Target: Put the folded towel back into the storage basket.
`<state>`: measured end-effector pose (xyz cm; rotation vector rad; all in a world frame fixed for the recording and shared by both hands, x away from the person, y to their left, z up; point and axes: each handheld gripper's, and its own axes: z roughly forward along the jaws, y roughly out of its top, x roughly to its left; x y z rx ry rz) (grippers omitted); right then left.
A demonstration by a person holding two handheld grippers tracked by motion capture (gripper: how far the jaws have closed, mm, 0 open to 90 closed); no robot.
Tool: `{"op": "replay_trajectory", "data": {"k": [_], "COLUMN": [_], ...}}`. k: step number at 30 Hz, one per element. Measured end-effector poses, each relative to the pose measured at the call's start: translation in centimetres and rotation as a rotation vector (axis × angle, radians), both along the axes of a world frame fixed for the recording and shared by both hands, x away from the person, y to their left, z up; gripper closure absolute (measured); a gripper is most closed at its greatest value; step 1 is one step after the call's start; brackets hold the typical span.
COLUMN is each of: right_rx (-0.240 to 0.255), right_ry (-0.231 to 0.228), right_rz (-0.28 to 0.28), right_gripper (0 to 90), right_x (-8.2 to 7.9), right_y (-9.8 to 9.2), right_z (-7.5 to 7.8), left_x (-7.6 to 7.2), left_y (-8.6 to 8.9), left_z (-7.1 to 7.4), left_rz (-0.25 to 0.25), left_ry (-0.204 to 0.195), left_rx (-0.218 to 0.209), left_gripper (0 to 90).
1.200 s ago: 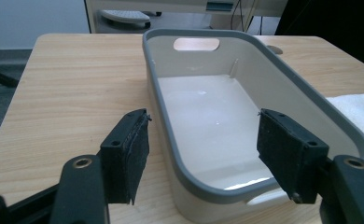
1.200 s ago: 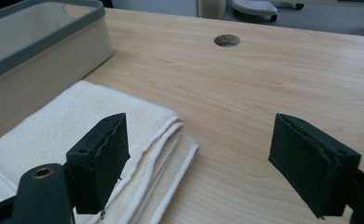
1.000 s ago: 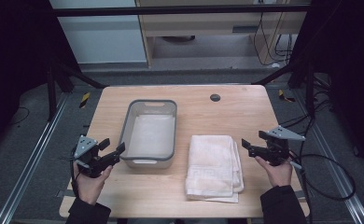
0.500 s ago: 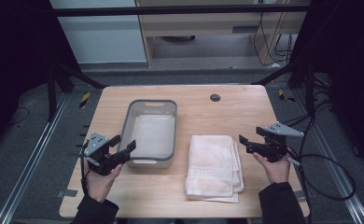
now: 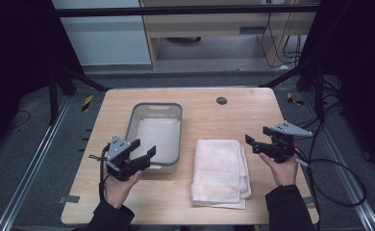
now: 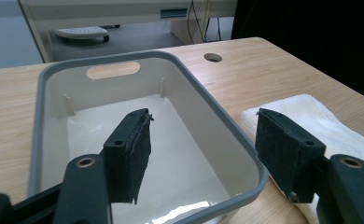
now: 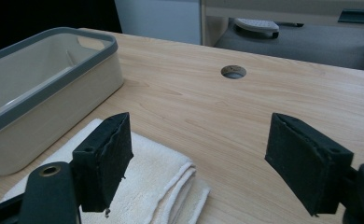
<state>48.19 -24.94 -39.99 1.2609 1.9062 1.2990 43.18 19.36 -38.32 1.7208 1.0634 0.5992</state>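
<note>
A white tub with a grey rim [image 5: 156, 105] stands on the wooden table left of centre, and nothing lies in it. To its right lies a folded cream towel [image 5: 220, 168]. My left gripper [image 5: 143, 147] hovers open over the tub's near right corner with nothing between its pads. In the left gripper view the left gripper [image 6: 201, 117] straddles the tub rim [image 6: 203, 98], with the towel [image 6: 320, 116] at the right. My right gripper [image 5: 252, 143] is open just right of the towel. In the right gripper view the right gripper [image 7: 201, 123] points over the towel's edge [image 7: 147, 172] toward the tub [image 7: 45, 88].
A round cable hole [image 5: 221, 100] sits in the tabletop [image 5: 104, 202] near the far edge. Black cables trail off the right side of the table to the floor. Dark frame posts stand at both far corners.
My left gripper has moved right, from the table's left edge to the tub's near corner. The right gripper has stayed about where it was.
</note>
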Motion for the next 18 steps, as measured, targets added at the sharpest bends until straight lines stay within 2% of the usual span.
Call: {"op": "replay_trajectory", "data": {"k": [12,18], "right_rx": [0.001,-0.009], "right_ry": [0.033,0.052], "right_rz": [0.015,0.026], "right_gripper": [22.4,22.2], "right_x": [0.4,0.6], "right_y": [0.5,0.9], "right_z": [-0.7,-1.1], "left_x": [-0.4,-0.8], "left_y": [-2.9,-4.1], "left_z": [-0.7,-1.4], "left_rz": [-0.061,-0.097], "left_ry": [0.019,0.032], "left_rx": [0.006,0.036], "left_gripper": [35.5,35.5]}}
